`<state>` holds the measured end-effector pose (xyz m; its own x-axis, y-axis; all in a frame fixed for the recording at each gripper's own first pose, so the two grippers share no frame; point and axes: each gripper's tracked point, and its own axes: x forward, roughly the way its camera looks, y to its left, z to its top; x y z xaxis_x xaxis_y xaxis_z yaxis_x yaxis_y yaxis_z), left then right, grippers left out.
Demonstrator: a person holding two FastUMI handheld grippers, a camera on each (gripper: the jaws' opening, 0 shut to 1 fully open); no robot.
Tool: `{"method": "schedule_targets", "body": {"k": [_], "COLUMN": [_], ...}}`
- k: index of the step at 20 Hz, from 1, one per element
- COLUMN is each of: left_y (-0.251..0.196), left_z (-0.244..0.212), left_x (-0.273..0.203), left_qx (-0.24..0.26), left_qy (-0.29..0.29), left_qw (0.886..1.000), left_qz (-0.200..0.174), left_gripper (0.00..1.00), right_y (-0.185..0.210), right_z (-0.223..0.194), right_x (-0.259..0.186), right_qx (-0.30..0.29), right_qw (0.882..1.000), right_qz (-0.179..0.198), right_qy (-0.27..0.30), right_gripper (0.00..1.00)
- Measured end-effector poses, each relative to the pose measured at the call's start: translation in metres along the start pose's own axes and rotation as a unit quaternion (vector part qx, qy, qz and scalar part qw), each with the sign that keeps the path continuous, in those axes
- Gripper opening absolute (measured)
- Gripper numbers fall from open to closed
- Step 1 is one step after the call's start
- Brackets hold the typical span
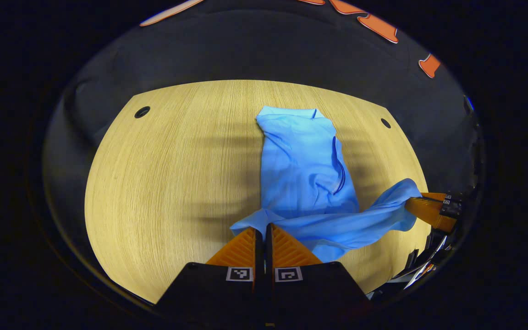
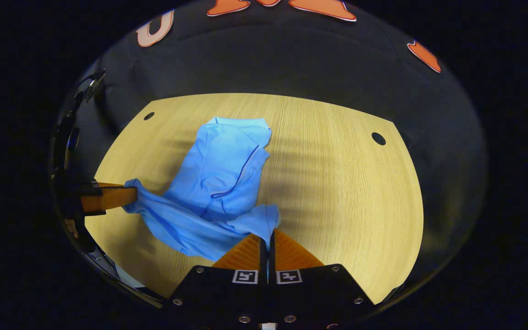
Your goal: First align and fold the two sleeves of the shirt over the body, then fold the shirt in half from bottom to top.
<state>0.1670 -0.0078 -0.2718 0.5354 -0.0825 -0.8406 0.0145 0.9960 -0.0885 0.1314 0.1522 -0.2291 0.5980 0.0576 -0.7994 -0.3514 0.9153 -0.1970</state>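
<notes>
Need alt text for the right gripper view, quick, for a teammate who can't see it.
The right tongs are shut on a bottom corner of the blue shirt, which lies on the wooden table with its sleeves folded in. At the left edge, the left tongs grip the other bottom corner.

1. No word, brand or number can be read anywhere in either view
2. The left gripper (image 1: 263, 228) carries two square black-and-white coded tags (image 1: 239, 273) side by side on its body, just behind the fingers; they show blocky patterns, not letters or digits
3. The right gripper (image 2: 267, 234) carries a like pair of square coded tags (image 2: 244, 276) in the same place, also without legible characters
4. In the left gripper view, small white tags (image 1: 446, 198) sit on the other gripper at the right edge, too small to make out
5. The blue shirt (image 1: 300, 165) shows no print, logo or readable label on its visible cloth
</notes>
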Motion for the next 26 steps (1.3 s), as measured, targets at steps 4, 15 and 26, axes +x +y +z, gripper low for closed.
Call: {"method": "schedule_targets", "body": {"k": [4,15,26], "left_y": [0.007,0.024,0.058], "left_z": [0.041,0.160,0.208], "left_x": [0.013,0.057,0.054], "left_qx": [0.004,0.015,0.041], "left_qy": [-0.010,-0.064,-0.144], "left_qw": [1.000,0.998,0.986], "left_qz": [0.002,0.002,0.072], "left_gripper": [0.04,0.04,0.52], "right_y": [-0.002,-0.021,-0.028], "right_z": [0.037,0.131,0.143], "right_x": [0.015,0.077,0.096], "right_qx": [-0.006,0.011,0.050], "right_qw": [1.000,0.998,0.997], "right_qz": [-0.002,-0.033,-0.039], "right_qy": [-0.010,-0.043,-0.048], "right_gripper": [0.00,0.00,0.43]}}
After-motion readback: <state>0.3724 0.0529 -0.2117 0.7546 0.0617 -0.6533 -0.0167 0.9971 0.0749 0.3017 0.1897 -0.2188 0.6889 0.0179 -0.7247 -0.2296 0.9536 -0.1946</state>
